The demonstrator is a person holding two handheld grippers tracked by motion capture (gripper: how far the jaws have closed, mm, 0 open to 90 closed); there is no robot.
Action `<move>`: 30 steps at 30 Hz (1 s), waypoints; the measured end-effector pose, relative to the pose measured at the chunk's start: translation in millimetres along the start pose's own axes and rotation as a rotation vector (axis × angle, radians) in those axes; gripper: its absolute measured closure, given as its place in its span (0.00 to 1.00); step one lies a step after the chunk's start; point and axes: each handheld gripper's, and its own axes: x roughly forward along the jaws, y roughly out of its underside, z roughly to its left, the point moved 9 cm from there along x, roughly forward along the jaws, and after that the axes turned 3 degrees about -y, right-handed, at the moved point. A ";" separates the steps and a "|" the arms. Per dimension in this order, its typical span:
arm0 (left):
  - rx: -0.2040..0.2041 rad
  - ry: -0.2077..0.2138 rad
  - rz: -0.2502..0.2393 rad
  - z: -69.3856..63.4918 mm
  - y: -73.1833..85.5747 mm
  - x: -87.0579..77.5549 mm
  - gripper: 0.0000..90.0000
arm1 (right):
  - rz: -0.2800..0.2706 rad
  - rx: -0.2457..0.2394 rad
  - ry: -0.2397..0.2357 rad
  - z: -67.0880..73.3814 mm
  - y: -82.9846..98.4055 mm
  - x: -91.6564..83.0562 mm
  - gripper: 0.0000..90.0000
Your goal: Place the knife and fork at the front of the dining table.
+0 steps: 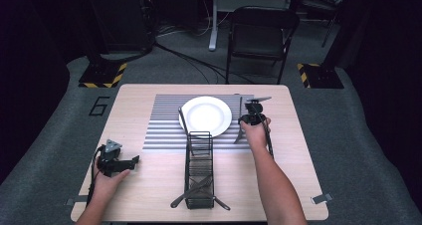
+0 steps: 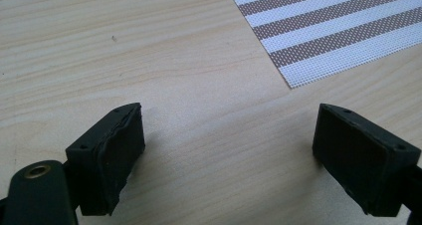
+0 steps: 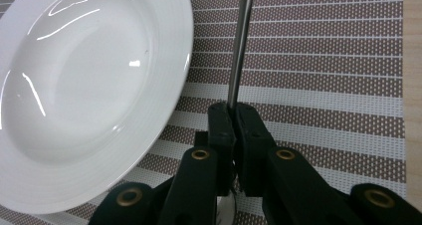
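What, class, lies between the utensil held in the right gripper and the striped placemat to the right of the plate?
Nothing visible. The right gripper is shut on a metal utensil whose handle runs out over bare striped placemat. The white plate sits to its side, apart from the handle, and the wire caddy stands nearer the person.

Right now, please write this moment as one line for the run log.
right gripper: shut on utensil, right of plate, over placemat | left gripper: open, empty, over table | caddy: holds cutlery
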 end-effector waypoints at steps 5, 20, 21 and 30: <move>0.001 0.000 0.001 0.0 0.0 -0.1 0.14 | 0.015 0.032 0.029 -4.2 3.8 6.0 0.97; 0.003 0.001 -0.001 -0.1 -0.1 0.0 0.14 | 0.022 0.076 0.074 -8.2 5.2 16.7 0.97; 0.003 0.002 -0.001 -0.2 -0.1 0.0 0.14 | 0.021 0.088 0.082 -9.6 5.4 17.8 0.97; 0.003 0.002 -0.002 -0.2 -0.1 0.0 0.14 | 0.008 0.133 0.099 -13.6 4.9 19.2 0.97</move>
